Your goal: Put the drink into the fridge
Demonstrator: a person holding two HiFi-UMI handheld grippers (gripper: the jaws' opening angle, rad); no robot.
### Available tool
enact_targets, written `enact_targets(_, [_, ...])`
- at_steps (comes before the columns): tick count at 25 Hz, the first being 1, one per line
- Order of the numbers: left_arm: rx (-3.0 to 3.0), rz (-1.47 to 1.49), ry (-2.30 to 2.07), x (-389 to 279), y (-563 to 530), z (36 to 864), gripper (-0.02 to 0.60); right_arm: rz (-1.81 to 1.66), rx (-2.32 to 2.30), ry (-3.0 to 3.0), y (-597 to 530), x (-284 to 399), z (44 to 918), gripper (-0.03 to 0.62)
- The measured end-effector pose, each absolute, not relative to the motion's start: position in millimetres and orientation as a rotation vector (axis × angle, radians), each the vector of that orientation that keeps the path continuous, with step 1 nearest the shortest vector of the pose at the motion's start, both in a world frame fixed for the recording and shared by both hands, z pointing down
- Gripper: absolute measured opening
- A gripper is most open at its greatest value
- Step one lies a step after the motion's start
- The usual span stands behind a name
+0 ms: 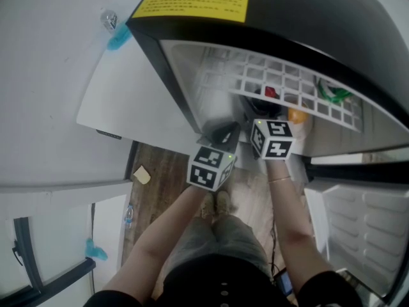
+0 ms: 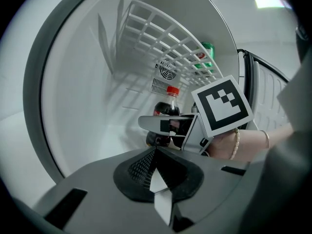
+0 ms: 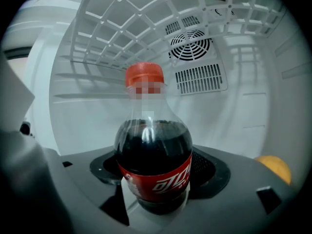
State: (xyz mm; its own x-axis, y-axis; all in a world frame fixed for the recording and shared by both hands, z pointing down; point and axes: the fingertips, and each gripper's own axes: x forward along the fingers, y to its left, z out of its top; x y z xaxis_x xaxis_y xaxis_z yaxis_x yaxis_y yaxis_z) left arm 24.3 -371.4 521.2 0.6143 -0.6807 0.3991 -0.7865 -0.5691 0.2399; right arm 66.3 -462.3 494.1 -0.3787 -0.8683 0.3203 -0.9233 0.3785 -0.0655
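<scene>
A cola bottle (image 3: pixel 153 155) with a red cap and red label stands upright between the jaws of my right gripper (image 3: pixel 153 201), which is shut on its lower body. It sits inside the open fridge (image 1: pixel 192 75), under the white wire shelf (image 3: pixel 146 18). In the left gripper view the same bottle (image 2: pixel 165 112) shows beyond the right gripper (image 2: pixel 187 130). My left gripper (image 2: pixel 158 182) is shut with nothing in it, just outside the compartment, left of the right one. In the head view the left gripper (image 1: pixel 220 136) and right gripper (image 1: pixel 259 107) reach in side by side.
An orange fruit (image 3: pixel 275 167) lies on the fridge floor to the right. A green item (image 1: pixel 332 94) and a red one (image 1: pixel 271 92) rest on the wire shelf (image 1: pixel 268 85). A fan vent (image 3: pixel 191 45) is on the back wall. The fridge door (image 1: pixel 358 216) hangs open at the right.
</scene>
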Motion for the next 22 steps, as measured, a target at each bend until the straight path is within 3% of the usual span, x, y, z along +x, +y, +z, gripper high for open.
enact_targets(22, [2.508,0.378,-1.133,26,-345,489,0.006,0.405,1.630,-2.420,-414,85,469,0.337])
